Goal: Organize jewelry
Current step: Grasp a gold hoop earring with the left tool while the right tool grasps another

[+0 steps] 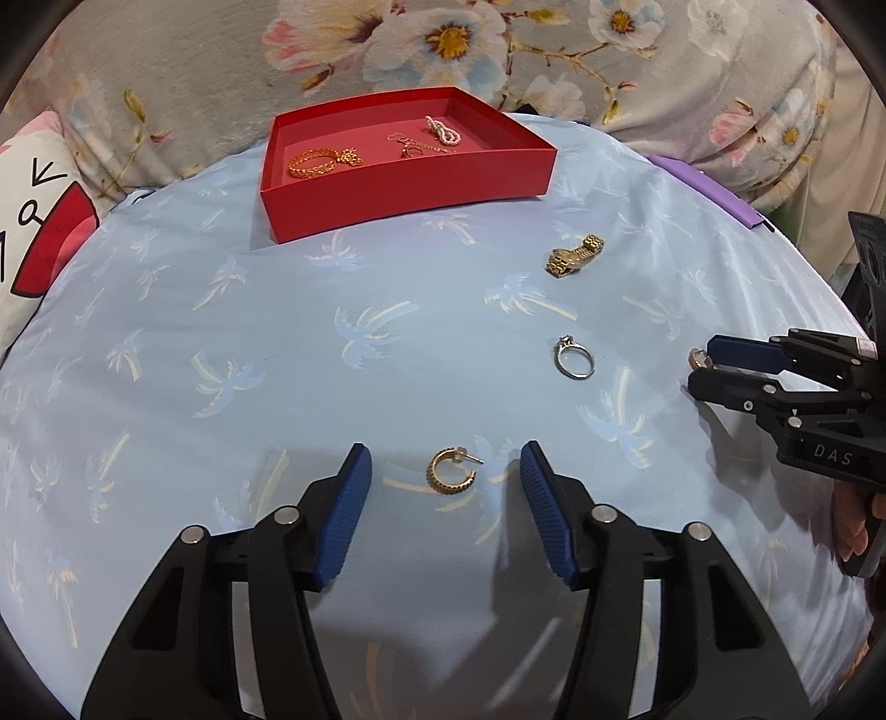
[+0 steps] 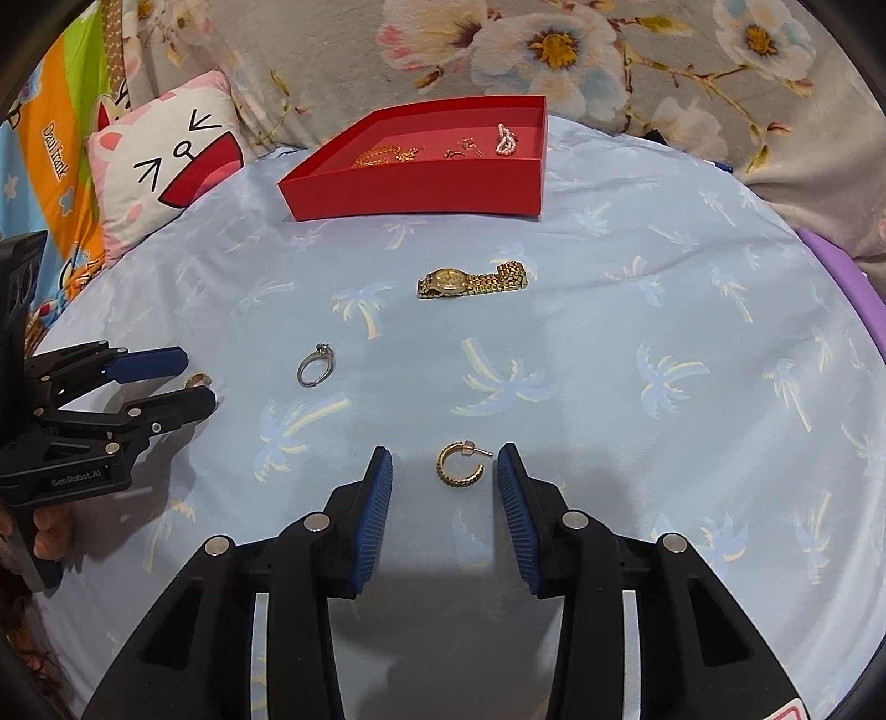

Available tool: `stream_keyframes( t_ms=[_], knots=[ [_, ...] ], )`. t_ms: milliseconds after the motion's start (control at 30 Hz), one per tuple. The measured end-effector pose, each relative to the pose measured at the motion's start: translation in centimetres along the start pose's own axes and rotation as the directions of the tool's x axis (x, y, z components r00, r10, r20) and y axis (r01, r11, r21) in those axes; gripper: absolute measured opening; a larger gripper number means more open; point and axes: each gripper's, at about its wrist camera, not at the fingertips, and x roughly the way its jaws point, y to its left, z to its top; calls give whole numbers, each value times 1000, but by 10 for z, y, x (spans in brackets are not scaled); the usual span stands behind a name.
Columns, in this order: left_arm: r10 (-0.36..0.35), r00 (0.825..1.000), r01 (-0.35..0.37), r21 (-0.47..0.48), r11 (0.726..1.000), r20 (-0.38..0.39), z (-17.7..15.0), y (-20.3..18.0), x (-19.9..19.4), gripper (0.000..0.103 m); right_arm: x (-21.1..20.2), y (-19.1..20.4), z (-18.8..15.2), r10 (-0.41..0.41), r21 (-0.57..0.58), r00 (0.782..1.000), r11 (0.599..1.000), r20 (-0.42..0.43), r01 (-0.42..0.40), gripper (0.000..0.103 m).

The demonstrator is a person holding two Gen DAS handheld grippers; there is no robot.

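Observation:
A red tray (image 1: 387, 196) (image 2: 421, 191) at the far side of the blue cloth holds a gold bracelet (image 1: 313, 162), a gold chain (image 1: 410, 145) and a pearl piece (image 1: 443, 132). On the cloth lie a gold watch (image 2: 470, 281) (image 1: 576, 255) and a silver ring (image 1: 575, 357) (image 2: 315, 365). My left gripper (image 1: 443, 471) (image 2: 191, 379) is open around a gold hoop earring (image 1: 451, 471) (image 2: 197, 380). My right gripper (image 2: 446, 462) (image 1: 699, 368) is open around a second gold hoop earring (image 2: 459, 464) (image 1: 696, 359).
A white cartoon-face pillow (image 2: 166, 166) (image 1: 33, 221) lies at the left. A grey floral blanket (image 1: 498, 44) (image 2: 609, 55) lies behind the tray. A purple edge (image 1: 703, 185) (image 2: 847, 277) shows at the right of the cloth.

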Motion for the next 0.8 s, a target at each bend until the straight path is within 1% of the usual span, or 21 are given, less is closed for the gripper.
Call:
stream_keyframes(
  t_ms=[67,100,167,233,267,367,800],
  knots=[
    [-10,1000,10,8,1000,2,0,-1,0,43,0,-1,0,-5,5,1000,1000,1,5,31],
    [-15,1000,15,11,1000,3,0,-1,-1,40,1,-2,1,-5,6,1000,1000,1,5,29],
    [-27,1000,27,12,1000,5,-1,-2,-1,32,1,-2,1,-7,8,1000,1000,1,7,21],
    [-40,999,39,10,999,6,-1,-2,-1,28,1,-3,1,-7,8,1000,1000,1,7,16],
    [-43,999,43,10,999,6,-1,-2,-1,23,1,-3,1,-7,7,1000,1000,1,7,16],
    [-46,999,46,8,999,6,-1,-1,-2,16,1,-3,1,-7,7,1000,1000,1,7,16],
    [-63,998,63,-14,998,5,0,1,-3,16,-4,-3,2,5,12,1000,1000,16,-6,15]
  ],
)
